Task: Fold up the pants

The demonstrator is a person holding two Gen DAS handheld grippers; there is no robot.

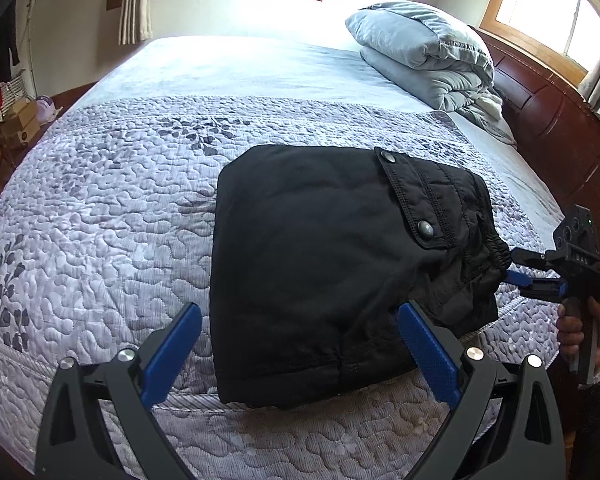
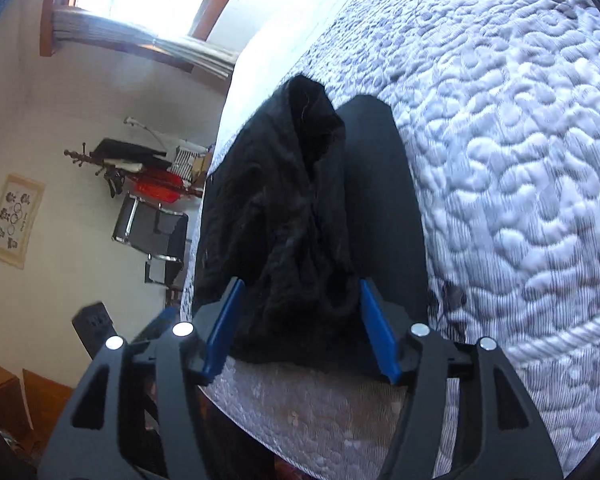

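Note:
Black pants (image 1: 324, 264) lie folded into a compact bundle on the quilted bed, a snap pocket flap (image 1: 416, 200) on top. My left gripper (image 1: 300, 320) is open, hovering over the bundle's near edge, its right finger over the cloth. My right gripper (image 1: 516, 276) sits at the bundle's right side by the elastic waistband. In the right wrist view the right gripper (image 2: 300, 292) is open with the bunched waistband (image 2: 296, 208) between its blue pads (image 2: 376, 332), not pinched.
The lilac quilted bedspread (image 1: 112, 208) covers the bed. A folded grey duvet (image 1: 424, 56) lies at the far right by the dark wooden headboard (image 1: 560, 120). A clothes rack and chair (image 2: 148, 216) stand beside the bed.

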